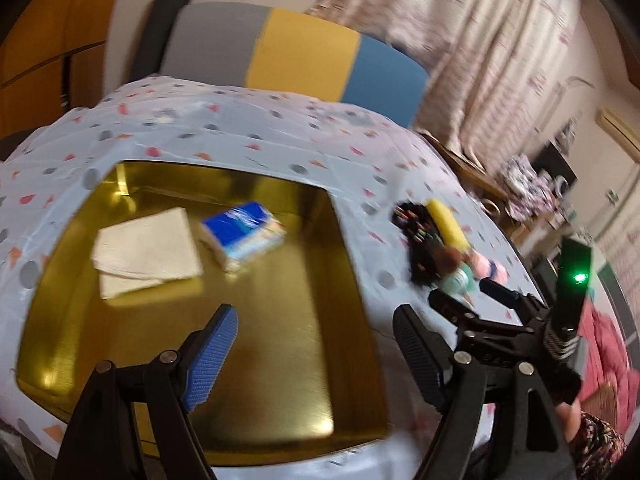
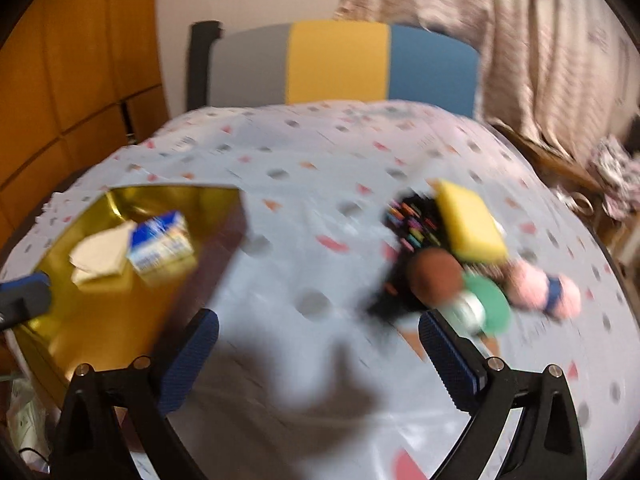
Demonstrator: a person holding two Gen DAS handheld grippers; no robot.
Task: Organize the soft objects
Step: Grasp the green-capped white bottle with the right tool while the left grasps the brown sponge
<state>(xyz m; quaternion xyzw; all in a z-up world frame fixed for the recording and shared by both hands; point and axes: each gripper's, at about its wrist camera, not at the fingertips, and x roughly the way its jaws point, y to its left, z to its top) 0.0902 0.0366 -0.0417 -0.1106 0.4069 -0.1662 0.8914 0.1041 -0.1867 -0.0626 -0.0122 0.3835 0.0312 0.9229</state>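
Your left tongs [image 1: 316, 360] wide, empty, over gold tray [image 1: 280, 320]. Your right tongs [image 2: 320, 360] wide, empty, above counter [image 2: 320, 208] near yellow sponge [image 2: 470, 224].

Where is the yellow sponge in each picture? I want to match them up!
Left wrist view: the yellow sponge is right of centre, on the dotted tablecloth, beside the gold tray.
Right wrist view: the yellow sponge is right of centre, bigger, lying on a black cloth.
Shared landmark: the blue tissue pack inside the gold tray.
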